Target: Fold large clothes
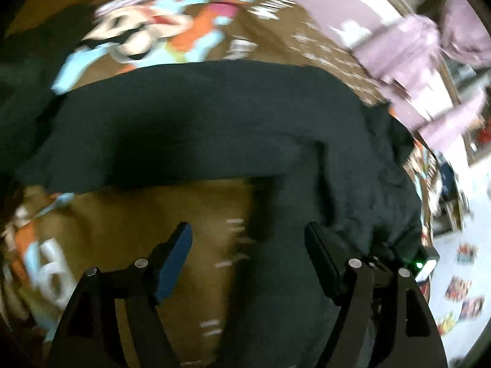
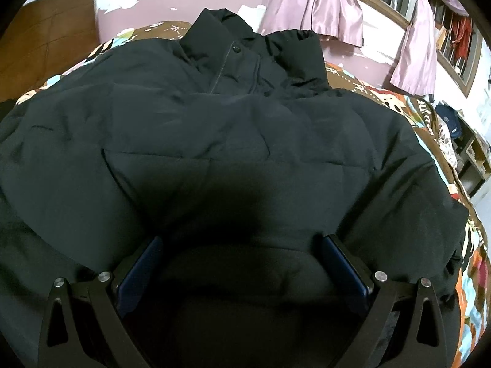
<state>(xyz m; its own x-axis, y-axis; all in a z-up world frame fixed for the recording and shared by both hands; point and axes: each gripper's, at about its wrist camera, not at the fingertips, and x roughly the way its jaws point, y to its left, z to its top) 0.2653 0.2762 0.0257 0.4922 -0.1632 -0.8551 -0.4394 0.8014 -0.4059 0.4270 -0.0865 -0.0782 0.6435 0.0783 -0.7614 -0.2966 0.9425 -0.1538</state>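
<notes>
A large black padded jacket point(image 2: 233, 128) lies spread on a bed, collar at the far end. My right gripper point(image 2: 242, 242) is open just above the jacket's near hem, its fingers wide apart with dark fabric between them. In the blurred left wrist view the jacket point(image 1: 214, 116) crosses the frame as a black band, a sleeve or edge running down on the right. My left gripper point(image 1: 248, 230) is open over the brown bedspread point(image 1: 172, 214), its right finger point(image 1: 322, 257) against the black fabric.
The brown cartoon-print bedspread point(image 2: 429, 128) shows around the jacket. Pink curtains point(image 2: 319, 3) and a barred window are at the far right. A wooden panel point(image 2: 46, 30) is at the far left. Shelves point(image 2: 472, 153) stand to the right of the bed.
</notes>
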